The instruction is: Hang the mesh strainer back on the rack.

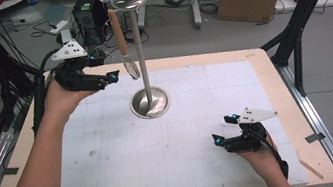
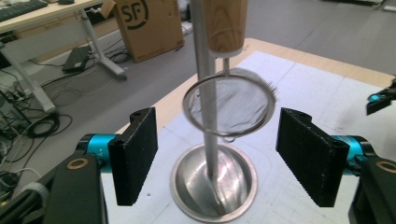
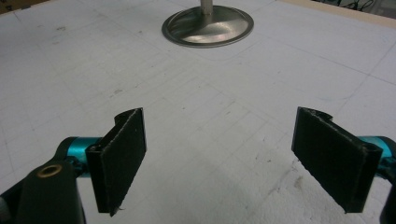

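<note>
Strainer [image 2: 229, 105] hangs from the stand [image 1: 141, 52]: light, flimsy mesh, so grip its wooden handle. Left tool [image 1: 112, 76] beside it and right tool [image 1: 222, 138] both spread.

A stand [image 1: 141, 52] is set on the mat [image 1: 171, 138] toward the table's [image 1: 272, 71] far side, and a strainer [image 1: 130, 68] is hung from its top, left of the pole. The left gripper [image 1: 113, 76] is held just left of the strainer, while the right gripper [image 1: 223, 130] is kept well apart at the near right.

Silver stand [image 1: 141, 52], wood-handled strainer [image 1: 122, 42] (steel mesh), white gridded mat [image 1: 172, 143].
</note>
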The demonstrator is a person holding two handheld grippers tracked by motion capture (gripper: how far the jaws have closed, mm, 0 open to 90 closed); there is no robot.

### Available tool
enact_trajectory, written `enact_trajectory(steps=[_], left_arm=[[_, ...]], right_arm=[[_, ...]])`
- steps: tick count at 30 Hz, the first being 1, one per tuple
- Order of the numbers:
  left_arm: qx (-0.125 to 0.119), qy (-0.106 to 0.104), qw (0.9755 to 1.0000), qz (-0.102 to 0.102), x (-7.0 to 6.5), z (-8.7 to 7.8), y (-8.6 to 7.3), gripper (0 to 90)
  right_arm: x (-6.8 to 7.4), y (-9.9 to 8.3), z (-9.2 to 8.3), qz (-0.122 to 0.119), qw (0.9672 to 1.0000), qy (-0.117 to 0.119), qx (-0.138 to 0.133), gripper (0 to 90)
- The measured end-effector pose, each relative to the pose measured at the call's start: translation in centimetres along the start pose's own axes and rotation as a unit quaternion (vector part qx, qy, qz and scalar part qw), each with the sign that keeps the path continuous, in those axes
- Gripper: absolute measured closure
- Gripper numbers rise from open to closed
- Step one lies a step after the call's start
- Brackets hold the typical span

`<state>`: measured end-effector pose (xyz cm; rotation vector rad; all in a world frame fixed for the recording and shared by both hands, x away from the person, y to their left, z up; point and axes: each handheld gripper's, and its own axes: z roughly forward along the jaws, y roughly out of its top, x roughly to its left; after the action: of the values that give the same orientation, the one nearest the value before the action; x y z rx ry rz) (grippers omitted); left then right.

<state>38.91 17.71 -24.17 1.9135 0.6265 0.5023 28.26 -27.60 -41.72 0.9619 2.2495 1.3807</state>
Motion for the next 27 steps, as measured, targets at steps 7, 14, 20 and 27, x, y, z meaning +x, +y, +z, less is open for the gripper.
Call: enact_trajectory(steps=[7,14,20,27], left_arm=[[-0.014,-0.022,0.9997,0.000,-1.1,-0.3,-1.0,26.9],[-0.019,-0.044,0.9988,-0.004,-1.9,-0.3,-2.7,25.1],[-0.013,-0.062,0.9979,-0.011,-2.4,-0.2,-4.6,21.9],[-0.012,-0.068,0.9973,-0.025,-2.8,0.1,-6.7,21.1]], right_arm=[[0.1,0.0,0.0,-0.002,1.0000,0.002,-0.002,17.0],[0.0,0.0,-0.1,0.001,1.0000,-0.001,-0.002,16.9],[-0.1,0.0,-0.3,0.002,1.0000,-0.003,-0.004,16.9],[0.0,0.0,-0.2,-0.002,1.0000,-0.001,-0.002,17.0]])
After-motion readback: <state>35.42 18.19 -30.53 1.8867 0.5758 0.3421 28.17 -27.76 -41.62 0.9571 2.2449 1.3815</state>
